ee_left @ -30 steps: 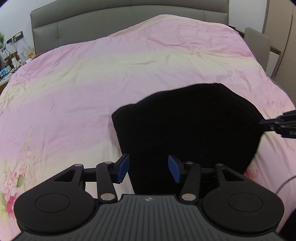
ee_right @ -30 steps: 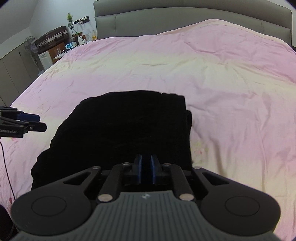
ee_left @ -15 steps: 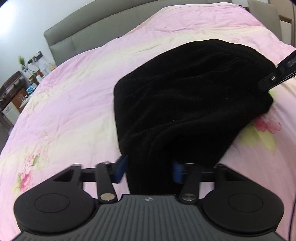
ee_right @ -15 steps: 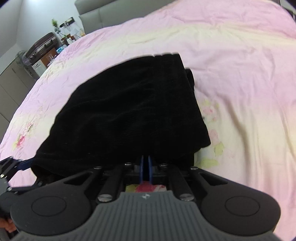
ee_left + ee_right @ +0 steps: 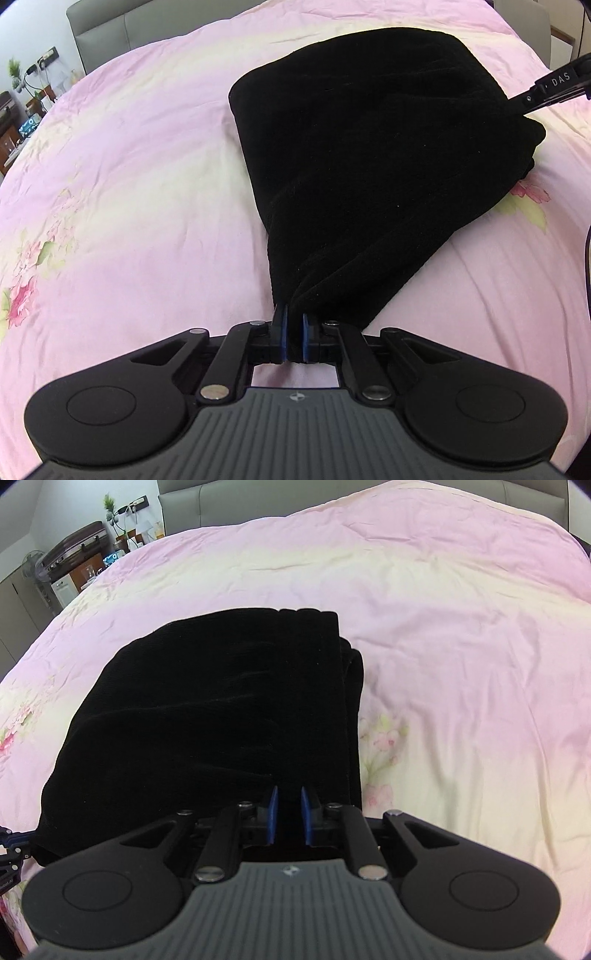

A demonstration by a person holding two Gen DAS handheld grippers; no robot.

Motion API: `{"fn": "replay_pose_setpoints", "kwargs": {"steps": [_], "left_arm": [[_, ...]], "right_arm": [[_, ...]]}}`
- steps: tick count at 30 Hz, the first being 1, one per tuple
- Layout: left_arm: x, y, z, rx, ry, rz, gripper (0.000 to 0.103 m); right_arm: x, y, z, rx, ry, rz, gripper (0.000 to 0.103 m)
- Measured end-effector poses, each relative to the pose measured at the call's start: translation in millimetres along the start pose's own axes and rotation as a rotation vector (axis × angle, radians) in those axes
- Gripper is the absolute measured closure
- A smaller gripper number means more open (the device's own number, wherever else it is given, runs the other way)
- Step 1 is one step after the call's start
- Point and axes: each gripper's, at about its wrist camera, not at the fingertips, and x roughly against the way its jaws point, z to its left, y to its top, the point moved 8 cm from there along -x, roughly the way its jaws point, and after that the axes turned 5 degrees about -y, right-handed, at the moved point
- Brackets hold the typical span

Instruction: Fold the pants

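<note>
Black pants (image 5: 369, 147) lie folded in a thick bundle on the pink flowered bedcover (image 5: 129, 166). My left gripper (image 5: 293, 325) is shut on the bundle's near left corner, and the cloth is pinched to a narrow point between the blue pads. In the right wrist view the pants (image 5: 221, 709) spread out ahead. My right gripper (image 5: 289, 805) holds their near right edge; its jaws are easing open slightly, with dark cloth still filling the gap between the pads. The right gripper (image 5: 519, 105) also shows at the bundle's far right side in the left wrist view.
A grey padded headboard (image 5: 110, 29) stands at the bed's far end. Beside it a nightstand (image 5: 18, 125) carries a plant and small items. A suitcase and cabinets (image 5: 77, 554) stand at the far left. Bare bedcover (image 5: 461, 646) stretches right of the pants.
My left gripper dropped onto the pants' near corner and its jaws went from wide open to shut on the cloth. My right gripper sank a little, still holding its edge.
</note>
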Motion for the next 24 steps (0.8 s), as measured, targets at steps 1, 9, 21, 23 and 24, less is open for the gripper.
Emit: {"fn": "replay_pose_setpoints", "kwargs": {"steps": [1,9,21,23,24], "left_arm": [[-0.1,1.6,-0.2,0.004,-0.007,0.004,0.095],[27.5,3.4,9.3,-0.007,-0.06,0.028,0.082],[50.7,73.2,30.1,0.072,-0.146,-0.075,0.038],[43.8,84.5,29.3,0.119,-0.192,-0.08,0.037],[39.1,90.6,30.0,0.137,-0.204,-0.085,0.035]], "right_arm": [[0.1,-1.6,-1.0,0.001,-0.001,0.003,0.096],[11.3,7.7,5.1,0.031,-0.029,0.027,0.095],[43.7,20.9,-10.5,0.05,-0.014,0.042,0.016],[39.2,28.8,-15.0,0.001,0.01,0.045,0.011],[35.8,32.4,-16.2,-0.019,0.021,0.054,0.011]]}}
